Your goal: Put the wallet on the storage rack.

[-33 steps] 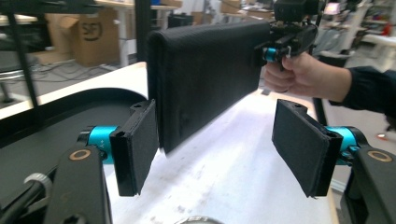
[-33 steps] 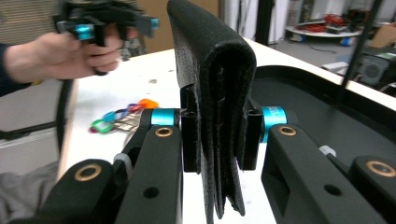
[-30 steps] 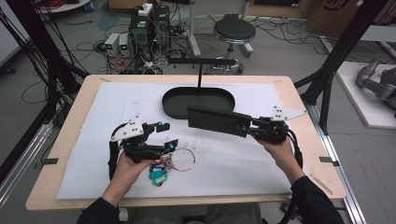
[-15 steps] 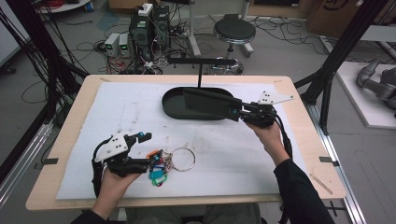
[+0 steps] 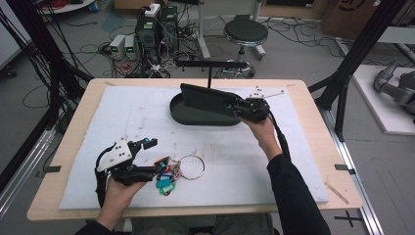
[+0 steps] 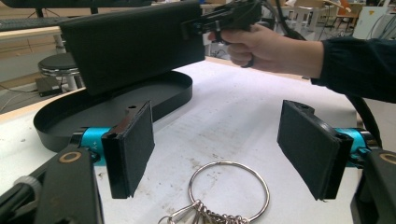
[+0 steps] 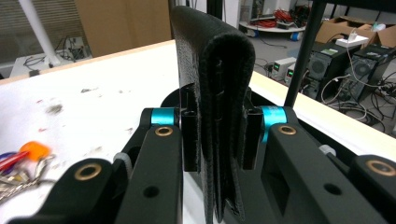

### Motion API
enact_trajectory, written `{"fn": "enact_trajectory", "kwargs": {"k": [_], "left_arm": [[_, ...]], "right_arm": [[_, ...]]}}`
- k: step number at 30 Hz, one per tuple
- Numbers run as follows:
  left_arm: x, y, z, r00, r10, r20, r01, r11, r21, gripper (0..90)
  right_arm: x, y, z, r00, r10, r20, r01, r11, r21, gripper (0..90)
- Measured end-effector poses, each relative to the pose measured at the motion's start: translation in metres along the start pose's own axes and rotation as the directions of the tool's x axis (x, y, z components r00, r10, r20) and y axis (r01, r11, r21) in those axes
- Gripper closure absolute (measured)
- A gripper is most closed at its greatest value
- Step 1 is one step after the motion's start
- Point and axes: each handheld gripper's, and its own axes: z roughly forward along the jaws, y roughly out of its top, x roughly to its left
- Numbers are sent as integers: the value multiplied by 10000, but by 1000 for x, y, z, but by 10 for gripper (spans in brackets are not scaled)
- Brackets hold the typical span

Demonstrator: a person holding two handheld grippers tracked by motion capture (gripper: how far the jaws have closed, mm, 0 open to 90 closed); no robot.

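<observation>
Wallet (image 5: 205, 100) pinched edge-on in my right gripper (image 5: 243, 108), hanging above the black tray (image 5: 195, 117); grip sits near one end, so I expect it could swing or slip and land on the rim. Left gripper (image 5: 151, 155) is spread wide over the key ring (image 5: 190, 167) on the white mat (image 5: 274, 161), holding nothing. Closing there might skate off the thin ring, dragging the keys (image 5: 164, 177).

The right gripper (image 7: 219, 135) clamps a black folded wallet (image 7: 212, 70) between its two jaws, the fold edge up and the wallet standing upright on edge. Behind it lies the white mat (image 7: 93, 93). A bunch of keys (image 7: 21, 161) with coloured tags lies at lower left, blurred.
</observation>
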Motion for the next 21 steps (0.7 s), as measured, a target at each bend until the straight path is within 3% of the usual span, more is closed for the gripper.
{"fn": "enact_trajectory", "kwargs": {"k": [11, 21], "left_arm": [[0, -2, -1, 10000, -33, 34, 33, 10000, -44, 272], [-4, -5, 2, 9998, 61, 210, -60, 10000, -32, 272]], "right_arm": [[-16, -13, 35, 9978, 154, 650, -176, 9993, 337, 768], [-31, -33, 49, 9949, 402, 927, -457, 9973, 578, 767]]}}
